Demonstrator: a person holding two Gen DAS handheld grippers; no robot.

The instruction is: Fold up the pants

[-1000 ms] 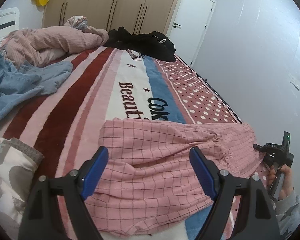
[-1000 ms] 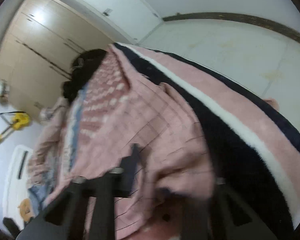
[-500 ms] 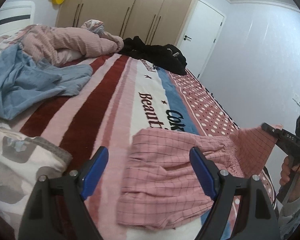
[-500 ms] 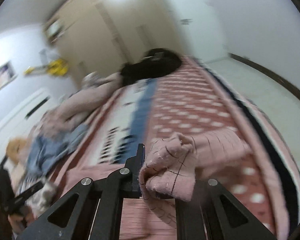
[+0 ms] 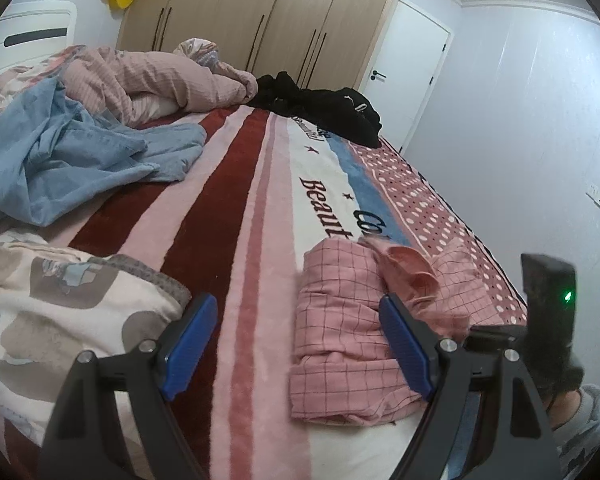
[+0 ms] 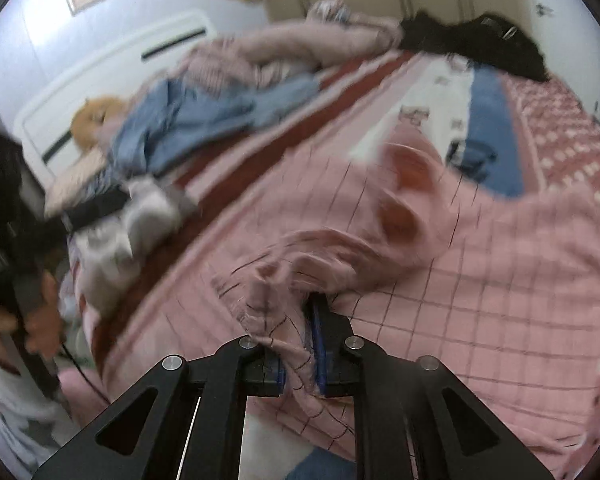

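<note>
While pinched — pants (image 6: 480,280) in right tongs (image 6: 300,356)

The pants (image 5: 340,332) lie bunched on the blanket (image 5: 236,216) at the near edge of the bed, ahead and to the right of the left gripper (image 5: 296,344). A pillow (image 5: 60,312) sits left of that gripper. Farther back on the left lies a crumpled garment (image 5: 72,156), behind it a quilt (image 5: 156,80); a dark heap of clothes (image 5: 324,108) lies at the far end, before the wardrobe (image 5: 260,20)
</note>
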